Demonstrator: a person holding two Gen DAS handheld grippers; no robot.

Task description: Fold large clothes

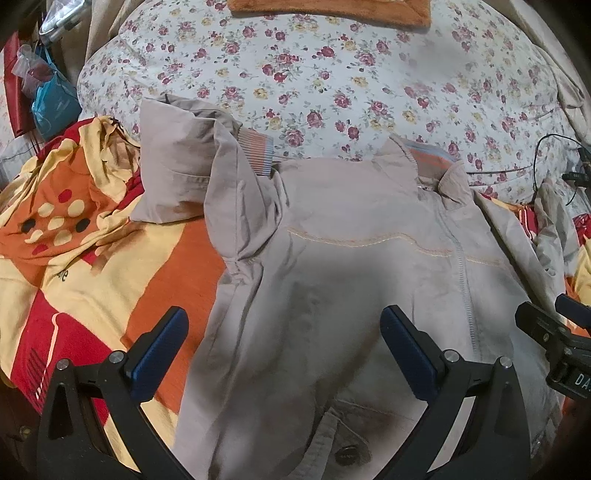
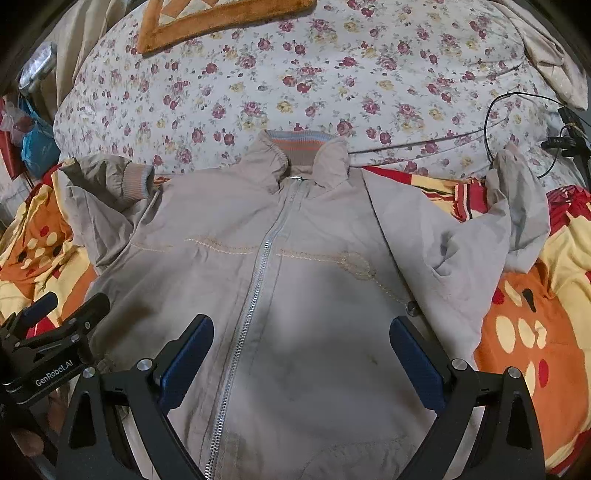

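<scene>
On the bed, front side up, lies the beige jacket [image 2: 295,295], zipper [image 2: 258,280] closed up to the striped knit collar [image 2: 295,146], collar end pointing at the floral duvet [image 2: 332,74]. Sleeve on the left gripper's side [image 1: 177,166] is folded inward, its ribbed cuff [image 1: 258,155] resting near the shoulder; sleeve on the other side [image 2: 517,214] sticks outward, crumpled, end raised. Left gripper [image 1: 284,332] hovers over the jacket's lower left edge, jaws wide apart, nothing between them; one finger is over the red-orange-yellow blanket [image 1: 74,277], the other over the fabric. Right gripper [image 2: 301,341] sits over the lower chest just right of the zipper, jaws also spread wide, holding nothing. Whether either touches the cloth can't be told. Jacket rests on the blanket, which spreads out on both sides. Beyond the duvet: an orange-bordered mat [image 2: 221,18]. Black cable [image 2: 517,110] runs across the duvet at right. Blue plastic bag [image 1: 51,99] at far left.
</scene>
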